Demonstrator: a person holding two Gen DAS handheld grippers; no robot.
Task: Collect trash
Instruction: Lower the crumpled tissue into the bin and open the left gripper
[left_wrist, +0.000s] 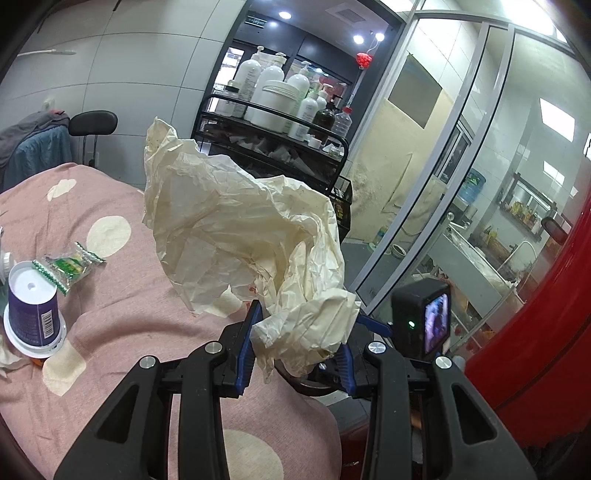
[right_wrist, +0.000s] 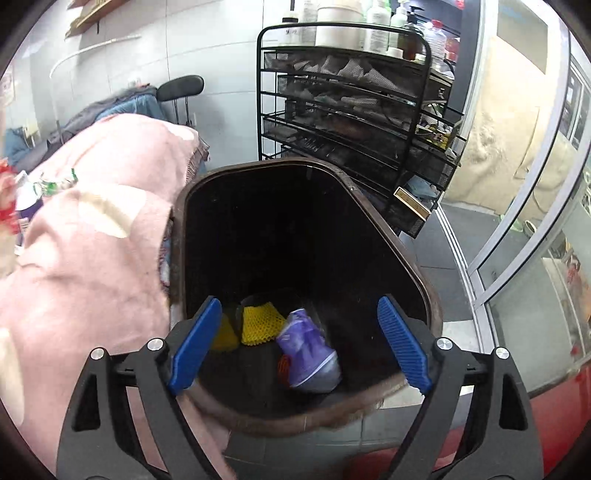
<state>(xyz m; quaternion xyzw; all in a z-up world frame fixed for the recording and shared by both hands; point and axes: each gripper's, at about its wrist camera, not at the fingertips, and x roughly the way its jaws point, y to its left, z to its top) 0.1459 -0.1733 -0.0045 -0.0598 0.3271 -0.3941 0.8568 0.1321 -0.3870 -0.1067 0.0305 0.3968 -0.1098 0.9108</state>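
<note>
Crumpled paper (left_wrist: 243, 236) is pinched in the left claw (left_wrist: 299, 343), raised above the bed (left_wrist: 110, 314). The right claw (right_wrist: 295, 341) is held spread and empty over the open bin (right_wrist: 417, 273), which lies right of the paper.

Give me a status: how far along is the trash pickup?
Partway. Done: a purple cup and yellow mesh already lie in the bin. In hand: the left gripper clamps a crumpled paper sheet; the right gripper hangs open over the bin. Left: another purple cup and a green wrapper on the pink blanket.
</note>
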